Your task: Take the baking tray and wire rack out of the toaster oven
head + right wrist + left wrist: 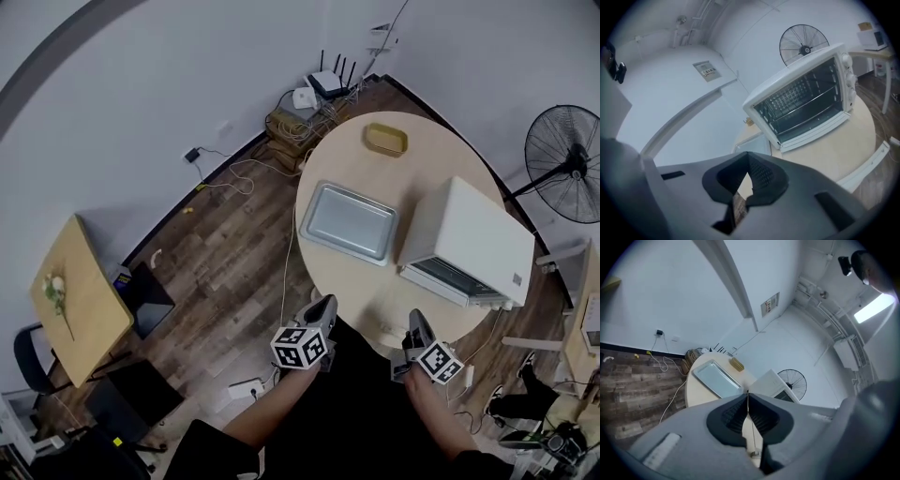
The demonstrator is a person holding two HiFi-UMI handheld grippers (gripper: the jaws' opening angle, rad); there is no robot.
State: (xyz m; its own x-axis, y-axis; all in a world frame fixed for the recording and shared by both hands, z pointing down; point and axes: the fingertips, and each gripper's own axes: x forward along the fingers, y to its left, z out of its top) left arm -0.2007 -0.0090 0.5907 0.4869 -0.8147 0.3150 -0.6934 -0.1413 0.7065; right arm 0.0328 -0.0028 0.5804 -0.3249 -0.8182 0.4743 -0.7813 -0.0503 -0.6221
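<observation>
A round tabletop above wood flooring carries the toaster oven. The baking tray already lies beside the oven, on its left in the head view. The wire rack still sits inside, its long axis running across the oven's front. Both jaws are closed on nothing, and the right gripper is nearer the oven's front than the left gripper.

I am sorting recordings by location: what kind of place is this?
Probably a plain office-like room, not a real kitchen: the toaster oven and baking tray sit on a round table, with a router and loose cables behind it and a standing fan nearby.
</observation>
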